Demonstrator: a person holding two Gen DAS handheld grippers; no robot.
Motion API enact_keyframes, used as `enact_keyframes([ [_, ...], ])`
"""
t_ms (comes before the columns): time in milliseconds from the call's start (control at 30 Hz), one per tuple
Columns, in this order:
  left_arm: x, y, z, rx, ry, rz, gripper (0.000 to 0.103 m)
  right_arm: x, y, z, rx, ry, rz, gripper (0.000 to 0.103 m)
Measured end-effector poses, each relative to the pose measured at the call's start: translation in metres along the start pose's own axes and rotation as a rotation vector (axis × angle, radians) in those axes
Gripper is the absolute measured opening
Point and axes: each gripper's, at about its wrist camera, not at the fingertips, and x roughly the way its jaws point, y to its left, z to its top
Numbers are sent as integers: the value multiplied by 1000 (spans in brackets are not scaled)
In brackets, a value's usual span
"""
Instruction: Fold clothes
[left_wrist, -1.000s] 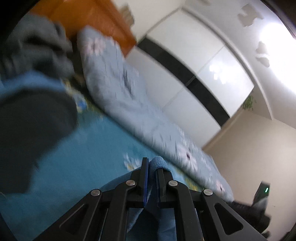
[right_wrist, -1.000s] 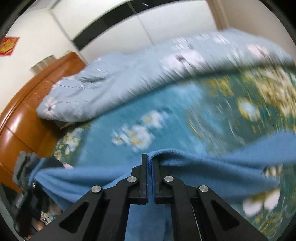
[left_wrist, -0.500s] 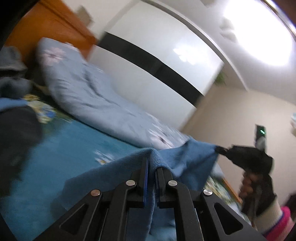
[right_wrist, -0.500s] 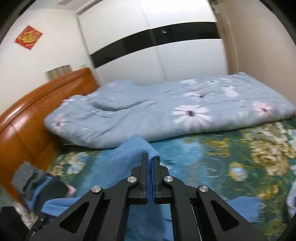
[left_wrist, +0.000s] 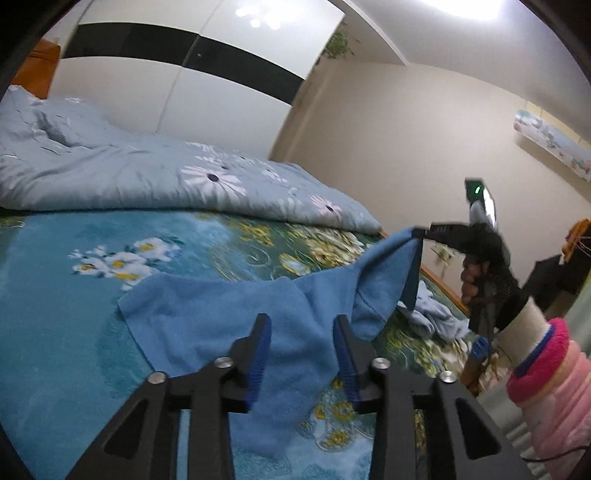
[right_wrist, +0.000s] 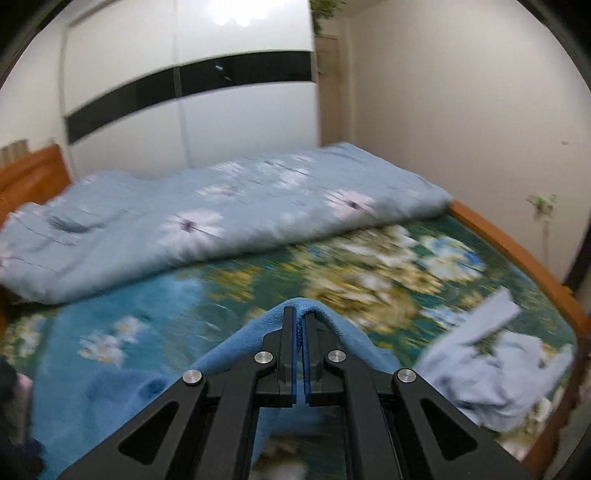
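We see dim indoor light from a ceiling lamp (left_wrist: 476, 5), its glare on the glossy wardrobe (right_wrist: 236, 14). Right wrist view has motion-smeared bedsheet (right_wrist: 369, 280); left wrist view sharper. Fisheye bending, black corners.

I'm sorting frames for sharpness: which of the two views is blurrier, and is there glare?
Right wrist view: bedspread and quilt heavily smeared; gripper sharp. Left wrist view: blue cloth fairly crisp, mild smear on the bedspread; ceiling light blown out, glare on the wardrobe.
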Motion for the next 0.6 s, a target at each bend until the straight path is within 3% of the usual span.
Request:
enact_keyframes([
  [100, 8, 1, -3, -12, 20, 41, 53, 18, -41, -23, 18, 62, -95, 2],
  [333, 44, 42, -12, -167, 153, 211, 56, 56, -105, -73, 92, 190, -229, 2],
  [500, 78, 69, -29, -276, 285, 241, 56, 70, -115, -98, 114, 253, -209, 2],
  [600, 96, 69, -37, -282, 333, 250, 56, 70, -113, -103, 104, 277, -190, 2],
])
